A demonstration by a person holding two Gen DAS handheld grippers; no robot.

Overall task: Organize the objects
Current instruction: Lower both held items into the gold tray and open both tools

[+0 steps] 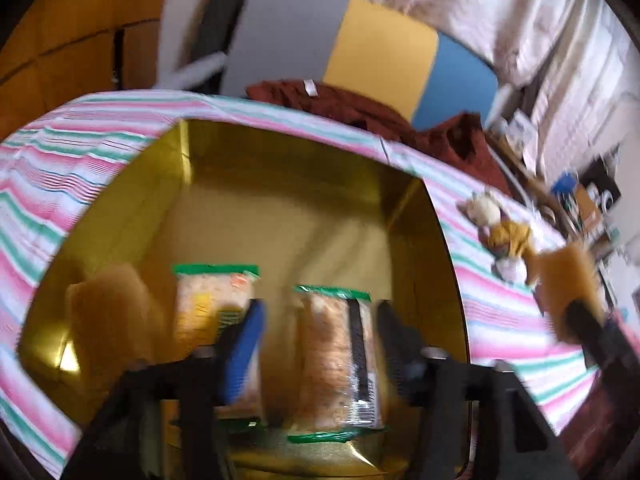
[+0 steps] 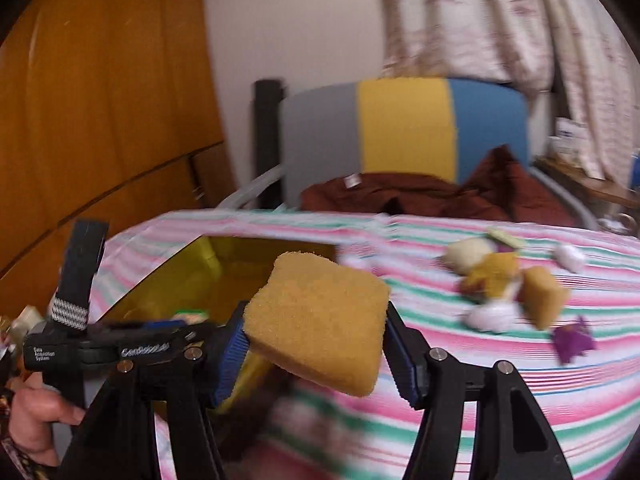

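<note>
A gold-lined box (image 1: 280,168) sits open on the striped cloth. Inside it stand two green-edged snack packets (image 1: 216,300), and a yellow sponge (image 1: 108,312) lies at their left. My left gripper (image 1: 320,312) is open over the box, straddling the nearer packet (image 1: 332,360) with a gap on its left side. My right gripper (image 2: 316,320) is shut on a second yellow sponge (image 2: 316,280), held above the cloth by the box's right edge (image 2: 260,244). The left wrist view shows that held sponge (image 1: 568,276) at its far right.
A heap of soft toys (image 2: 488,276), another sponge (image 2: 544,296) and a purple scrap (image 2: 572,340) lie on the cloth at right. Behind the table are a grey, yellow and blue chair (image 2: 404,128) and a dark red garment (image 2: 400,196). A hand (image 2: 36,412) holds the left tool.
</note>
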